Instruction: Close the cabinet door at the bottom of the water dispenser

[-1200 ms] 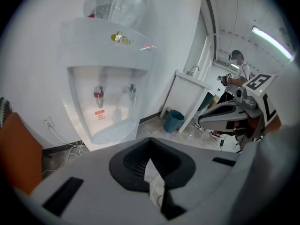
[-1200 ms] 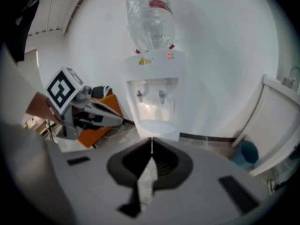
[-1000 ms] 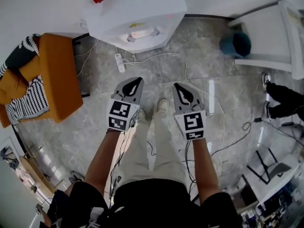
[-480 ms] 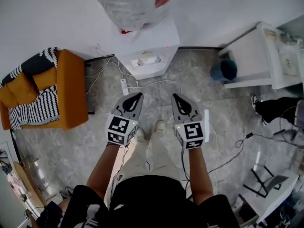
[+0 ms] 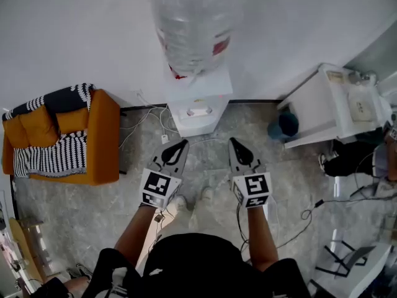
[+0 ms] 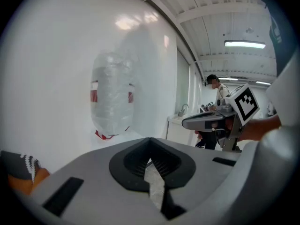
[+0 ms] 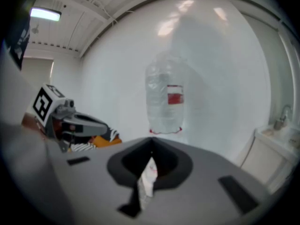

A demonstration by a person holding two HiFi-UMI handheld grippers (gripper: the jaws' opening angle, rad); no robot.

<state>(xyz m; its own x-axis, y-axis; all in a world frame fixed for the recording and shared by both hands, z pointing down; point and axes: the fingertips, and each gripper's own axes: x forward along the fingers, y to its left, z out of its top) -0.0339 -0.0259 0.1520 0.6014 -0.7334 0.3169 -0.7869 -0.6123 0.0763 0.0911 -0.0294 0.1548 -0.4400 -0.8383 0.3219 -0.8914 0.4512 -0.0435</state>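
The white water dispenser (image 5: 198,107) stands against the wall, with a clear bottle (image 5: 192,23) upside down on top. From this steep angle I cannot make out its bottom cabinet door. My left gripper (image 5: 180,144) and right gripper (image 5: 234,143) hang side by side over the floor in front of the dispenser, apart from it, both shut and empty. The left gripper view has the bottle (image 6: 111,102) ahead beyond the left gripper (image 6: 150,142), and the right gripper (image 6: 187,123) beside it. In the right gripper view the bottle (image 7: 165,102) is ahead of the right gripper (image 7: 151,142).
An orange armchair (image 5: 68,138) with striped cushions stands left of the dispenser. A white counter (image 5: 329,104) and a blue bin (image 5: 284,125) are to its right. A power strip and cables (image 5: 164,138) lie on the stone floor. Another person's legs (image 5: 353,160) show at far right.
Both grippers have risen together, still shut. The head view has pulled up and back, so the dispenser looks smaller and its bottle has come fully into view.
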